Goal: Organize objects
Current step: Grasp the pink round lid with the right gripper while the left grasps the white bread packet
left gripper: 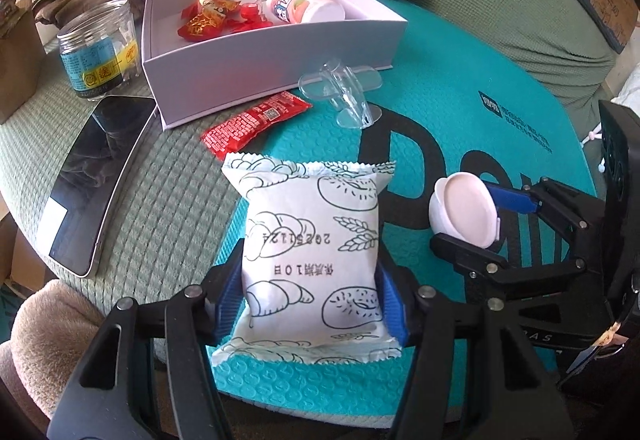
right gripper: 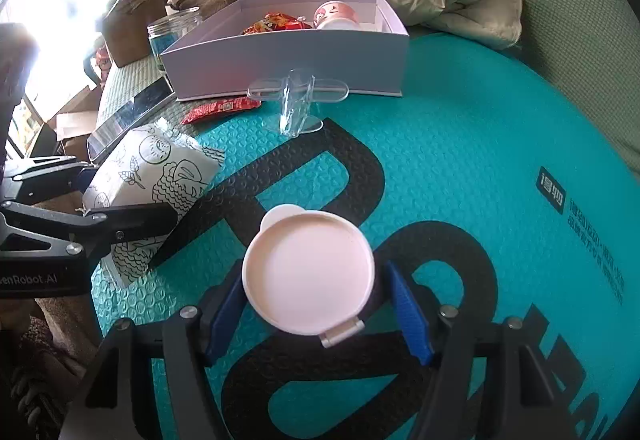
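My left gripper (left gripper: 310,304) is shut on a white bread packet (left gripper: 312,256) printed with pastry drawings, held just over the teal mat (left gripper: 460,79). The packet also shows in the right wrist view (right gripper: 152,179). My right gripper (right gripper: 316,304) has its blue pads on both sides of a white round flip-top container (right gripper: 308,272), seen too in the left wrist view (left gripper: 464,211). The open white box (left gripper: 276,55) at the back holds red candy wrappers (left gripper: 208,17) and a white-pink gum bottle (left gripper: 304,1).
A red sachet (left gripper: 256,123) and a clear plastic stand (left gripper: 344,91) lie in front of the box. A glass jar (left gripper: 100,47) and a phone (left gripper: 96,183) lie left on the green quilt. Clothes and cardboard boxes are piled behind.
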`<action>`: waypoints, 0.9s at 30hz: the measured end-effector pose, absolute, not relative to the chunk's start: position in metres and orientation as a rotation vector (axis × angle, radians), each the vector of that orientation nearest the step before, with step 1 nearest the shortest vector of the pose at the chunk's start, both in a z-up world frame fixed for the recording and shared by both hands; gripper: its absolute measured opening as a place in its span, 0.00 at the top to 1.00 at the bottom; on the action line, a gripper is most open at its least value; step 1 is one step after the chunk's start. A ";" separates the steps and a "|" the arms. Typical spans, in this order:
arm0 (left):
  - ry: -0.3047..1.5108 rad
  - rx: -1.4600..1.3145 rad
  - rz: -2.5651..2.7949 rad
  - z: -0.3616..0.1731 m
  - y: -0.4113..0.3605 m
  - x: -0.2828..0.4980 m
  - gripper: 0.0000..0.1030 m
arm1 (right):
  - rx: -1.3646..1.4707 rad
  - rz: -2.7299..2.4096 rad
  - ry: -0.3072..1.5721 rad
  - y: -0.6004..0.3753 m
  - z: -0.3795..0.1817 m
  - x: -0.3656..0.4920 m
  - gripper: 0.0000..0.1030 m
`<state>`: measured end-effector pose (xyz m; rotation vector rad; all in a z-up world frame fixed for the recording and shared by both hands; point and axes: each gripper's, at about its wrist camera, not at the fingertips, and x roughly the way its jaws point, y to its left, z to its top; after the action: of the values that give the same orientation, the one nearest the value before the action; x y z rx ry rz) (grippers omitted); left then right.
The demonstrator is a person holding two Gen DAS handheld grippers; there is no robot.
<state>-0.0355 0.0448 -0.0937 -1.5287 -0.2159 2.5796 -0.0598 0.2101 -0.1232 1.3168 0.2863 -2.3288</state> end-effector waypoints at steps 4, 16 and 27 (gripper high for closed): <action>-0.201 -1.524 2.587 -0.094 0.046 -0.038 0.44 | 1.316 -2.331 0.283 0.210 -0.124 -0.060 0.31; -0.190 -1.492 2.599 -0.092 0.050 -0.040 0.44 | 1.339 -2.352 0.196 0.210 -0.123 -0.064 0.27; -0.083 -1.501 2.636 -0.094 0.060 -0.049 0.41 | 1.286 -2.387 0.186 0.203 -0.128 -0.059 0.14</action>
<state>-0.0489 0.0598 -0.0938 -1.5014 -0.0832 2.6363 -0.0585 0.2033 -0.1276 1.2864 0.1858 -2.3873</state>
